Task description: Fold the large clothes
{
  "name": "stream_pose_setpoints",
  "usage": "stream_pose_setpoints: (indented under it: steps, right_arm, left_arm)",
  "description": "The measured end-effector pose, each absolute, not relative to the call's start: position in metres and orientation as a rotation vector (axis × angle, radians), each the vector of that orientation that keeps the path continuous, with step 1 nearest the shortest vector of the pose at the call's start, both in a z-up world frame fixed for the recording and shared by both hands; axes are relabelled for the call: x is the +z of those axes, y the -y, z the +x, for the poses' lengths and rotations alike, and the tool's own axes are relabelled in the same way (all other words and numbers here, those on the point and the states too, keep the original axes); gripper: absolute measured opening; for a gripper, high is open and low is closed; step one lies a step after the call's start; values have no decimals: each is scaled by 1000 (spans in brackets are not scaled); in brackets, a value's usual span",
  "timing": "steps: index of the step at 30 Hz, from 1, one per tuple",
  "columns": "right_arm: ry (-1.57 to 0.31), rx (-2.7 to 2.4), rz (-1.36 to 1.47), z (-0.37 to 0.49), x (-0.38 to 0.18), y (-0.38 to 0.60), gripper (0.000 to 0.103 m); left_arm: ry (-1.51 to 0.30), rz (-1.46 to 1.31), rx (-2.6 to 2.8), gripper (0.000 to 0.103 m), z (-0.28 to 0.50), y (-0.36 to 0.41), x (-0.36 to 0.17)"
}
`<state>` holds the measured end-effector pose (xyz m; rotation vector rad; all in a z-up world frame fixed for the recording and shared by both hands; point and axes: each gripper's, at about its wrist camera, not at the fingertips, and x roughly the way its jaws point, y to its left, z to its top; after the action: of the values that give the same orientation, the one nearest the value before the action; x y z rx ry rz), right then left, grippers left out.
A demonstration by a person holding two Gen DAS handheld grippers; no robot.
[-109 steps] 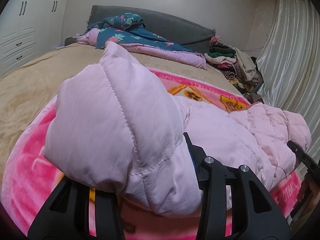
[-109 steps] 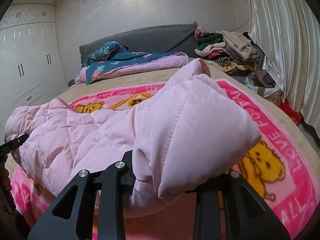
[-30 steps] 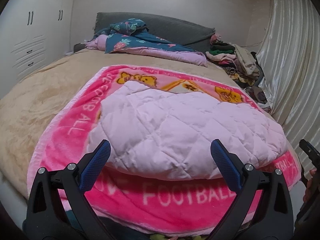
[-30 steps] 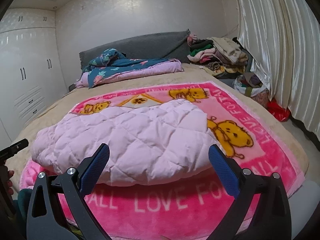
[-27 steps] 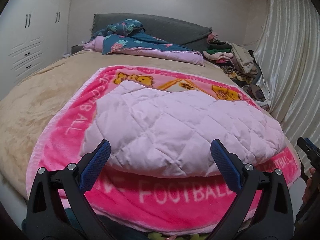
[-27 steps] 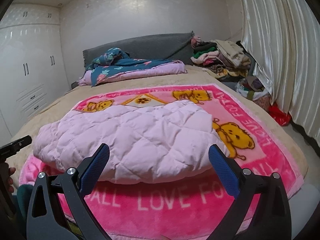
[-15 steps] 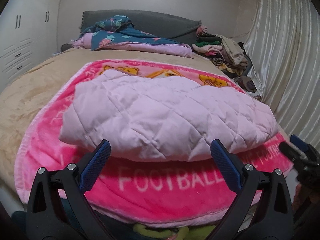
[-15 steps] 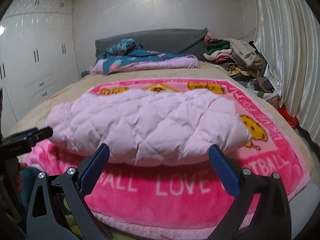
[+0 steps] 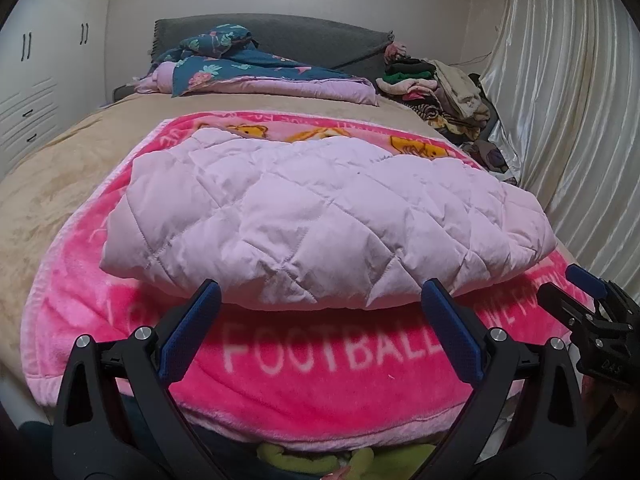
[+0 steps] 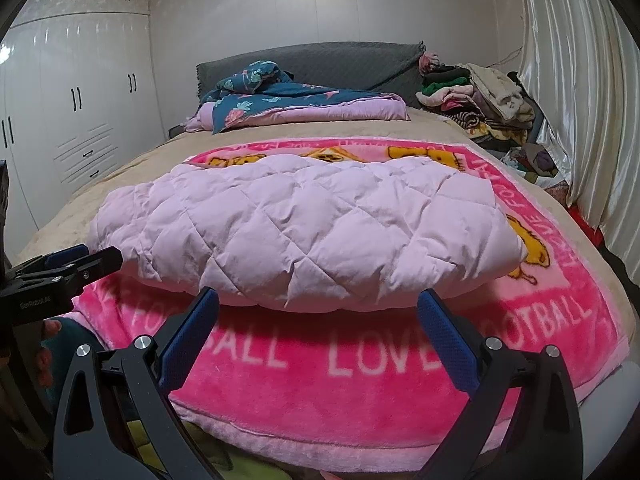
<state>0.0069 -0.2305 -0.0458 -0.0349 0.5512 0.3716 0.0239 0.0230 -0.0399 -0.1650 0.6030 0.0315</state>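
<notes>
A pale pink quilted jacket (image 9: pixel 320 216) lies folded in a wide bundle on a bright pink printed blanket (image 9: pixel 320 356) on the bed. It also shows in the right wrist view (image 10: pixel 304 232). My left gripper (image 9: pixel 320 296) is open and empty, just in front of the jacket's near edge. My right gripper (image 10: pixel 318 300) is open and empty, also just short of the near edge. The right gripper shows at the right edge of the left wrist view (image 9: pixel 592 312). The left gripper shows at the left edge of the right wrist view (image 10: pixel 60 272).
A folded blue floral and lilac quilt (image 10: pixel 296 108) lies by the grey headboard (image 10: pixel 340 60). A pile of mixed clothes (image 10: pixel 476 96) sits at the far right. White curtains (image 10: pixel 580 100) hang on the right, white wardrobes (image 10: pixel 72 112) on the left.
Both grippers let go of the jacket, which now lies folded flat. Both have since dropped lower and come closer to its near edge.
</notes>
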Motion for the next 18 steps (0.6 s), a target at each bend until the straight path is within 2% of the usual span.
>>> stream_pose_setpoints:
  steps: [18]
  right_arm:
    - [-559, 370, -35, 7, -47, 231, 99]
  left_arm:
    - [-597, -161, 49, 94, 20, -25, -36]
